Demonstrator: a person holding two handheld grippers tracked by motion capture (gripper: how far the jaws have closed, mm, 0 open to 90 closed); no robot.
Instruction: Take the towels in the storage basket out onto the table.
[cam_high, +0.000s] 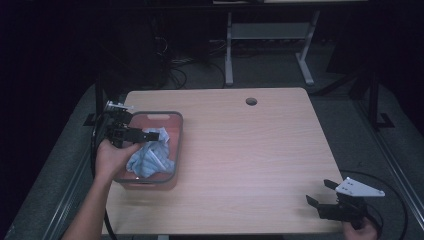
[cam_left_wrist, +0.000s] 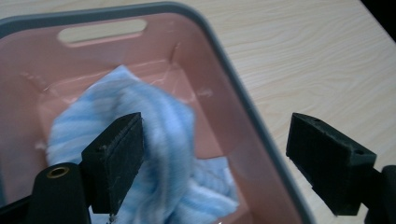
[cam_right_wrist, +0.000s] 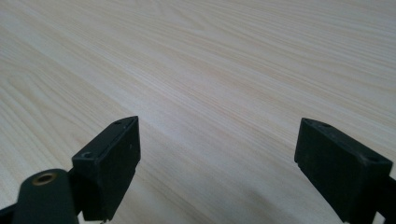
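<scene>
Looking at it, your left gripper (cam_left_wrist: 212, 154) hangs wide open and empty right over the blue cloth (cam_left_wrist: 154, 154) bunched in the pink bin (cam_left_wrist: 233, 88), while your open right gripper (cam_high: 325, 197) sits way off.

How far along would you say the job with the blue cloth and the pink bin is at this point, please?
Done, it seems: the blue cloth lies crumpled inside the pink bin. In hand: the left hand-held gripper hovers open above the cloth and bin rim, gripping nothing. The right hand-held gripper waits open over the bare table. Left: probably just drawing the left one clear.
</scene>
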